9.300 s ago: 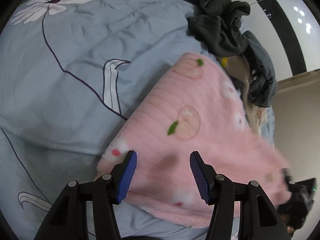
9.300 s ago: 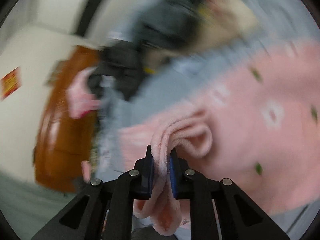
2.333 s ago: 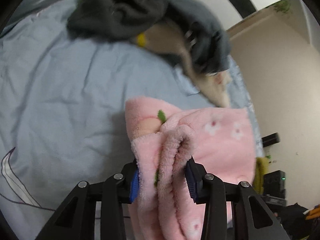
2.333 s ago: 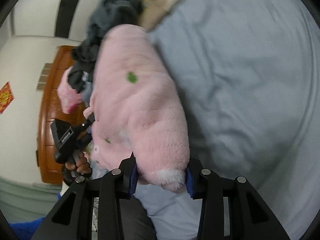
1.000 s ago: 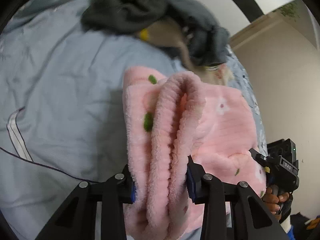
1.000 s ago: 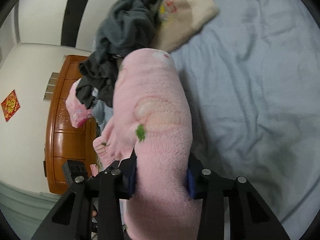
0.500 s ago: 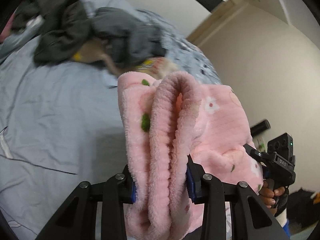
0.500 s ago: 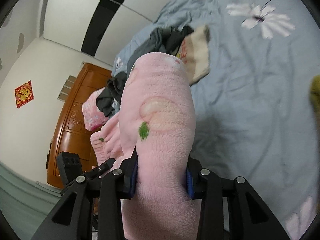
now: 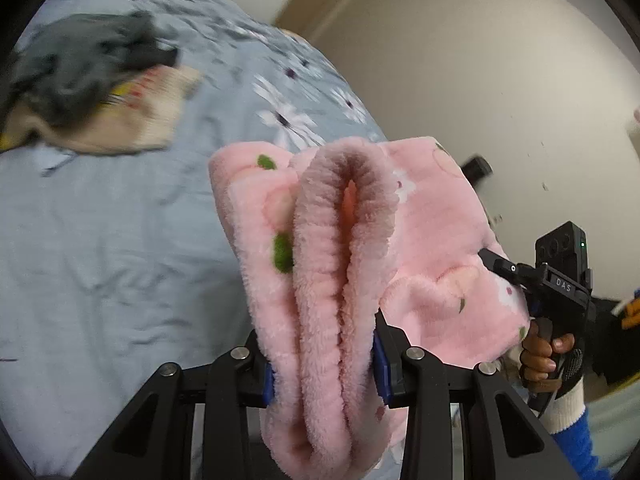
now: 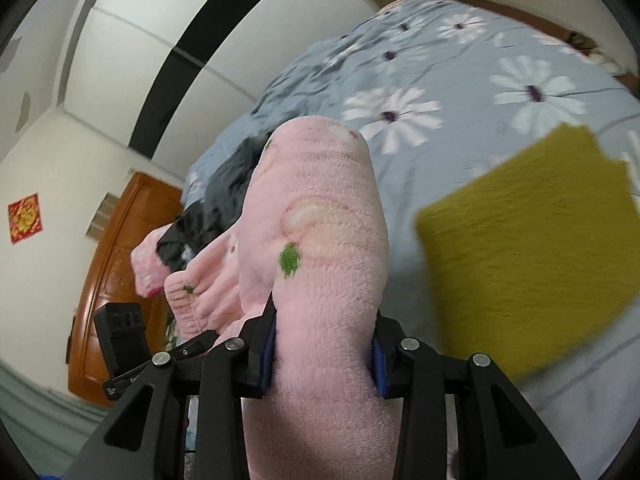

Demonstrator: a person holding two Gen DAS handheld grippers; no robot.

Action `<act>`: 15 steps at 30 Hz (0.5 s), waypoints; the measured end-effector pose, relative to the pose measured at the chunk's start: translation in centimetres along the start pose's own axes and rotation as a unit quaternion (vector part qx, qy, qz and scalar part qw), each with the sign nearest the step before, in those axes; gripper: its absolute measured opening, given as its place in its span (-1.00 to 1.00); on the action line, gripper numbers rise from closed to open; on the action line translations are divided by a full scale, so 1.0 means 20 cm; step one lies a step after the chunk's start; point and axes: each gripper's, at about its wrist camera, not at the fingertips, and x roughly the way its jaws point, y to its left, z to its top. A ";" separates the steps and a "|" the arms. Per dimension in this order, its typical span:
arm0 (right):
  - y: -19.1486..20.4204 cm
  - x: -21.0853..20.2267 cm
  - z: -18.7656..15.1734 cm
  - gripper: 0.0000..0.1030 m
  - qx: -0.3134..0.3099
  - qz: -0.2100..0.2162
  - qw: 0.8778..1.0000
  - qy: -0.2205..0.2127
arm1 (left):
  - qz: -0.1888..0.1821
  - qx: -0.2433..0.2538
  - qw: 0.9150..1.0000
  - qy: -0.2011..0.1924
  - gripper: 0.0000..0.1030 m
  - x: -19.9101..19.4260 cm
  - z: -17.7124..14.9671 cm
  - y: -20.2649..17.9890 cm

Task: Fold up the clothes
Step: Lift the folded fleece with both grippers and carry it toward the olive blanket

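Observation:
A folded pink fleece garment [image 9: 332, 264] with peach and flower prints hangs in the air between both grippers, above the bed. My left gripper [image 9: 324, 364] is shut on one thick bundled end of it. My right gripper [image 10: 322, 354] is shut on the other end of the pink fleece garment [image 10: 320, 216], which bulges up between the blue pads. In the left wrist view the right gripper [image 9: 560, 284] shows at the right edge, held by a hand [image 9: 544, 352] in a blue and white sleeve. In the right wrist view the left gripper's body [image 10: 124, 332] shows at lower left.
The bed has a blue-grey cover with white flowers [image 10: 460, 80]. A folded olive-yellow cloth [image 10: 532, 244] lies on it at the right. A heap of dark grey and beige clothes [image 9: 92, 80] lies at the bed's far end. A brown wooden cabinet [image 10: 116, 256] stands by the wall.
Both grippers have swung sideways and upward with the pink garment held between them. The clothes heap slid to the left in the left wrist view; the olive-yellow cloth came into the right wrist view.

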 end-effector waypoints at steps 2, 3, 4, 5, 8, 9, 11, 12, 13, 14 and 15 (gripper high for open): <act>-0.09 -0.07 0.02 -0.25 0.008 -0.012 1.000 -0.007 | -0.010 0.008 1.000 0.013 -0.25 0.09 0.01 -0.07; -0.13 -0.11 0.02 -0.25 0.013 -0.018 1.000 -0.011 | -0.016 0.013 1.000 0.021 -0.25 0.14 0.01 -0.12; -0.18 -0.15 0.03 -0.25 0.018 -0.025 0.999 -0.014 | -0.020 0.017 0.999 0.027 -0.25 0.18 0.02 -0.14; -0.21 -0.17 0.03 -0.25 0.022 -0.030 0.999 -0.016 | -0.025 0.021 0.999 0.034 -0.24 0.23 0.03 -0.18; -0.35 -0.25 0.07 -0.25 0.035 -0.047 0.998 -0.023 | -0.036 0.034 0.997 0.055 -0.25 0.37 0.05 -0.28; -0.39 -0.28 0.09 -0.25 0.038 -0.051 0.998 -0.025 | -0.039 0.038 0.997 0.061 -0.25 0.41 0.05 -0.31; -0.46 -0.32 0.12 -0.25 0.043 -0.057 0.997 -0.027 | -0.046 0.044 0.995 0.071 -0.25 0.50 0.06 -0.37; -0.49 -0.33 0.15 -0.25 0.045 -0.061 0.997 -0.027 | -0.048 0.048 0.995 0.072 -0.25 0.53 0.07 -0.39; -0.53 -0.34 0.18 -0.25 0.046 -0.067 0.996 -0.024 | -0.049 0.050 0.995 0.073 -0.25 0.55 0.08 -0.42; -0.56 -0.34 0.20 -0.25 0.047 -0.072 0.996 -0.020 | -0.049 0.051 0.995 0.074 -0.25 0.57 0.09 -0.43; -0.58 -0.34 0.23 -0.25 0.047 -0.077 0.996 -0.018 | -0.050 0.051 0.995 0.074 -0.25 0.59 0.09 -0.45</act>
